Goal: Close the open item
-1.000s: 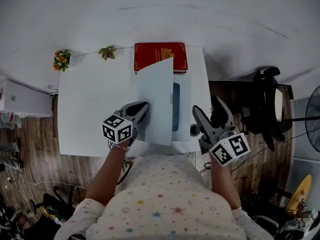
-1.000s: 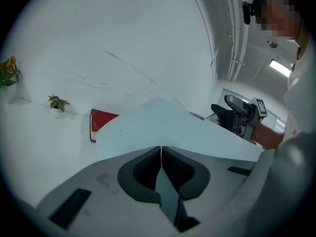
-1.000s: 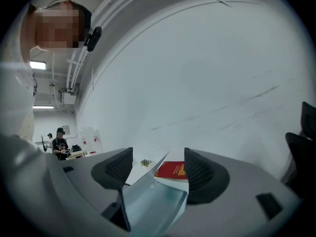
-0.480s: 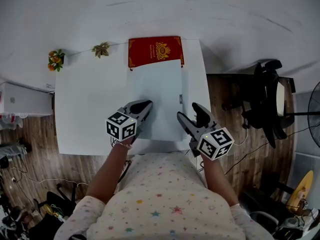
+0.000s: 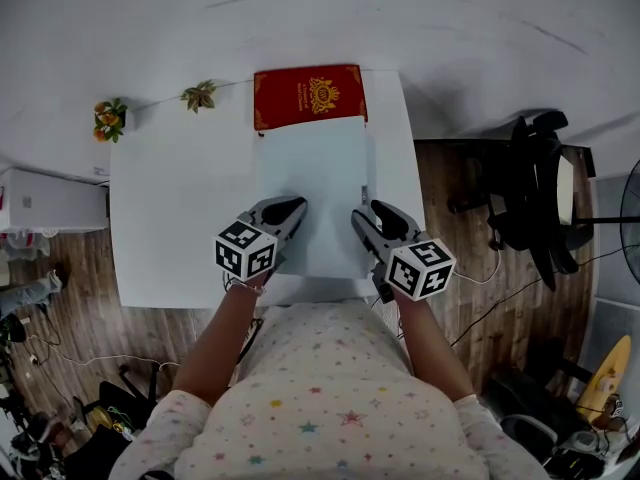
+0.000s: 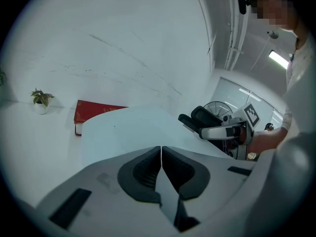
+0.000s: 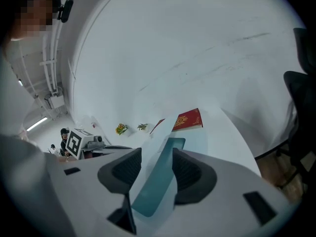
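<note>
A pale blue folder (image 5: 312, 183) lies on the white table (image 5: 180, 208), its cover almost flat. My left gripper (image 5: 293, 208) rests at the folder's near left edge, shut on the thin cover sheet (image 6: 133, 132), which shows between the closed pads. My right gripper (image 5: 368, 215) is at the near right edge. In the right gripper view its jaws (image 7: 157, 164) stand apart with the raised cover edge (image 7: 154, 157) passing between them, the pads not pressing it. A teal inner panel (image 7: 170, 149) shows under the cover.
A red book (image 5: 308, 95) lies just behind the folder against the wall. Two small plants (image 5: 108, 118) (image 5: 200, 96) stand at the table's back left. A black chair (image 5: 530, 198) is to the right, a white cabinet (image 5: 40, 200) to the left.
The folder's cover, upright a second ago, has come down nearly flat. My right gripper has dropped and moved in to the folder's right edge. The left gripper has shifted only slightly.
</note>
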`<state>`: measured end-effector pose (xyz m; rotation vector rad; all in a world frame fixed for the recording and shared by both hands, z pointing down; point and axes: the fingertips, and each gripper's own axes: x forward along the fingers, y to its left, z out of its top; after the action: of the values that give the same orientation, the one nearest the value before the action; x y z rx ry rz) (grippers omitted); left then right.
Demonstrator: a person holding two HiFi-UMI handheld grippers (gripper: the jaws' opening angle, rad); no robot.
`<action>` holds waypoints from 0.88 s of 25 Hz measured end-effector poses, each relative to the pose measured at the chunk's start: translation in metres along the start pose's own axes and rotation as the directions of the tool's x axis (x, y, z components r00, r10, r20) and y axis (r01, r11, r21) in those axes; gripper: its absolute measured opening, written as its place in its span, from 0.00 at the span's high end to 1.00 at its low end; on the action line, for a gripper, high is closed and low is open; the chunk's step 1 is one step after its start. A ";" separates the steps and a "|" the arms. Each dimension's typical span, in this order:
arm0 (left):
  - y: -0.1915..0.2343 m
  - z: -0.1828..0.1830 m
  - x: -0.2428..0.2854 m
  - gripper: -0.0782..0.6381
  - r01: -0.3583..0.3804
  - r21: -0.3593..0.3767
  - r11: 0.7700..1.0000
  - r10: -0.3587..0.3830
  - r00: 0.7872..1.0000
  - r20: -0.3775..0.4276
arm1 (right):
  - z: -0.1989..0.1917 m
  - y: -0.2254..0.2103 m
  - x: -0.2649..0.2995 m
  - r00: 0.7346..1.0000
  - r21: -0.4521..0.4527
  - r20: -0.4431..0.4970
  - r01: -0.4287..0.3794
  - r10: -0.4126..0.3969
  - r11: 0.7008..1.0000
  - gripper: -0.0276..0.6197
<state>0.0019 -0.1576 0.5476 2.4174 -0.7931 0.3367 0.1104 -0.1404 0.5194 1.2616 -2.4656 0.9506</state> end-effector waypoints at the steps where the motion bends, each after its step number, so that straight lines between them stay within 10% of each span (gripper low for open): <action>1: 0.000 -0.001 0.001 0.86 0.000 0.006 1.000 0.000 1.000 -0.004 | 0.000 0.000 0.002 1.000 0.000 -0.006 0.004 -0.004 1.000 0.66; 22: 0.001 -0.003 0.002 0.86 0.000 0.050 0.999 0.002 1.000 -0.030 | -0.018 -0.015 -0.006 0.992 0.030 -0.055 0.117 -0.115 0.993 0.88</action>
<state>0.0027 -0.1575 0.5508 2.4528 -0.7811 0.3966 0.1239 -0.1321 0.5374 1.3560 -2.3176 0.9861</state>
